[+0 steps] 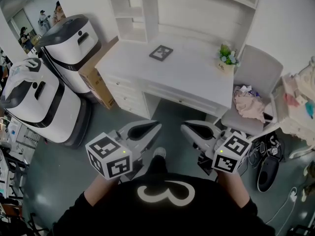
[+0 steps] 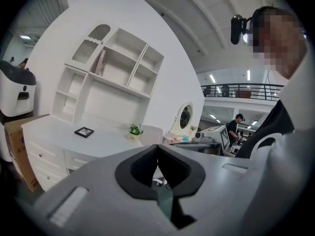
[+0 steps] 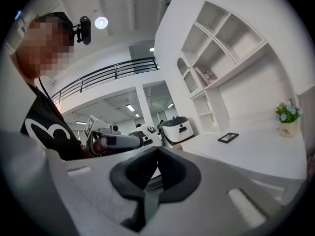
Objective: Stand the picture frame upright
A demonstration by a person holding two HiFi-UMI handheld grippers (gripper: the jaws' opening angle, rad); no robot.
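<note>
Found picture frame point(image 1: 161, 52) lying flat, face up, on white desk point(image 1: 197, 85), toward the back and in front of the shelf unit point(image 1: 132, 14). Not upright. Sits skewed to the desk's front edge, with one corner toward the camera in head view. Appears slightly longer along the line from lower left to upper right there, but close to square, so hard to call. Dark border, pale middle; picture inside too small to make out. Same frame point(image 2: 84, 132) low and flat on the desktop in left gripper view, likewise point(image 3: 228, 137) in right gripper view. Well apart from small potted plant point(image 1: 227, 56) at the desk's right end.

Checked left gripper point(image 1: 153, 128): jaws pressed together, nothing between them, touching nothing. Confirmed in its own view, left gripper point(image 2: 157, 149) pads meeting along a seam. Checked right gripper point(image 1: 186, 128): also closed and empty, same seam on right gripper point(image 3: 157, 150) in its own view. Both held over the floor point(image 1: 59, 181) ahead of the person's chest, tips side by side but apart, well short of desk and frame.

Chair point(image 1: 258, 70) at desk's right partly covered by heap of cloth point(image 1: 248, 104). Pale furniture point(image 1: 295, 109) at far right cut off by the picture edge, its load hard to make out.
</note>
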